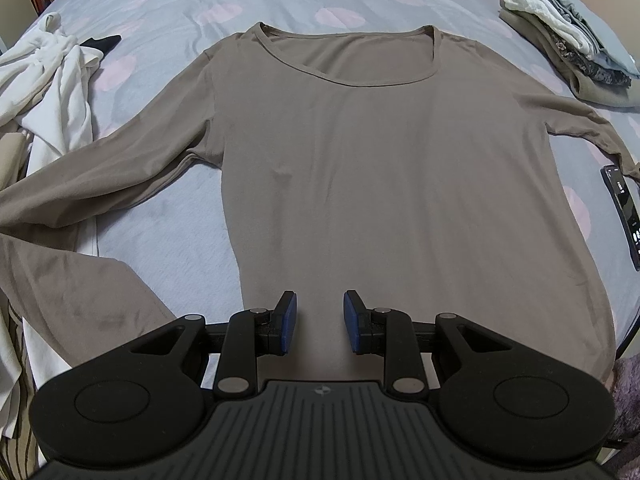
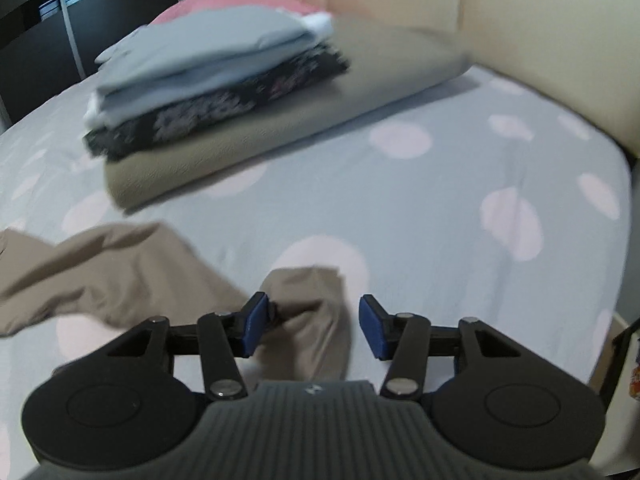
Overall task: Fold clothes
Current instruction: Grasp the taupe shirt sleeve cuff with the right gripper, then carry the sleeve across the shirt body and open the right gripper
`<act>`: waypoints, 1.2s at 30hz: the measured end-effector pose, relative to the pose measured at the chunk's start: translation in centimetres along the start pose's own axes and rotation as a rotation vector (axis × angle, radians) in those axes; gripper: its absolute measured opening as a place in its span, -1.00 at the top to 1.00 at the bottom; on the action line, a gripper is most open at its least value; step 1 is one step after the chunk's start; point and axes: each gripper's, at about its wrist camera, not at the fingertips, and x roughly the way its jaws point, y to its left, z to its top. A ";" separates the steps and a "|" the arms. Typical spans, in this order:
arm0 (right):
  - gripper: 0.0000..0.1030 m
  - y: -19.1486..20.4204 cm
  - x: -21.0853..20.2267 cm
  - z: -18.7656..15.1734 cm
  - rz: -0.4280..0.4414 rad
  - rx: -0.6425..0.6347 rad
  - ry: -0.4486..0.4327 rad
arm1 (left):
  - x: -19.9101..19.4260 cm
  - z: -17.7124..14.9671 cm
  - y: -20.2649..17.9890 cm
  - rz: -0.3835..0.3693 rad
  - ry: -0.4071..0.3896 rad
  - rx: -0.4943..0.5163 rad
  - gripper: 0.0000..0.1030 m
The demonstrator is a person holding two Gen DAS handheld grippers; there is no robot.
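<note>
A taupe long-sleeved top (image 1: 380, 160) lies flat, front up, on the bed, neckline away from me and sleeves spread to both sides. My left gripper (image 1: 320, 322) is open and empty, hovering over the top's lower hem. In the right wrist view my right gripper (image 2: 312, 328) is open over the cuff end of the top's sleeve (image 2: 316, 312). The cuff lies between the blue pads (image 2: 256, 326), and the jaws are not closed on it. The right wrist view is blurred.
A stack of folded clothes (image 1: 572, 52) (image 2: 224, 92) sits at the back right near the cream headboard (image 2: 520, 40). A crumpled white garment (image 1: 56, 80) and another taupe piece (image 1: 80, 292) lie left. A dark phone (image 1: 626, 216) lies at the right edge. The sheet (image 2: 440, 220) is grey with pink dots.
</note>
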 end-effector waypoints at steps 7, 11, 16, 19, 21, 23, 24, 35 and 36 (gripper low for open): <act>0.82 2.3 -1.2 0.1 -0.050 -0.102 -0.026 | -0.2 0.1 0.1 0.002 -0.009 -0.009 0.54; 0.83 2.0 -2.4 1.9 -0.148 -0.115 -0.106 | -0.5 0.1 0.6 0.005 -0.021 -0.023 0.54; 0.83 0.0 -2.9 3.8 -0.182 -0.038 -0.134 | -1.1 0.2 1.3 0.008 -0.041 -0.042 0.54; 0.83 0.3 -3.3 4.4 -0.144 -0.024 -0.136 | -1.4 0.3 1.3 0.008 -0.052 -0.048 0.54; 0.83 1.5 -4.2 5.0 -0.129 -0.055 -0.165 | -1.6 0.5 1.3 0.006 -0.061 -0.049 0.54; 0.83 3.3 -5.5 5.7 -0.087 -0.095 -0.196 | -2.0 0.6 1.2 0.000 -0.076 -0.050 0.54; 0.83 4.2 -6.2 6.1 -0.061 -0.111 -0.208 | -2.1 0.7 1.2 -0.004 -0.083 -0.049 0.54; 0.83 14.4 -10.2 7.6 0.217 -0.209 -0.202 | -2.8 0.4 1.1 -0.014 -0.107 -0.045 0.54; 0.83 15.5 -10.5 7.6 0.252 -0.216 -0.194 | -2.9 0.4 1.1 -0.016 -0.110 -0.044 0.54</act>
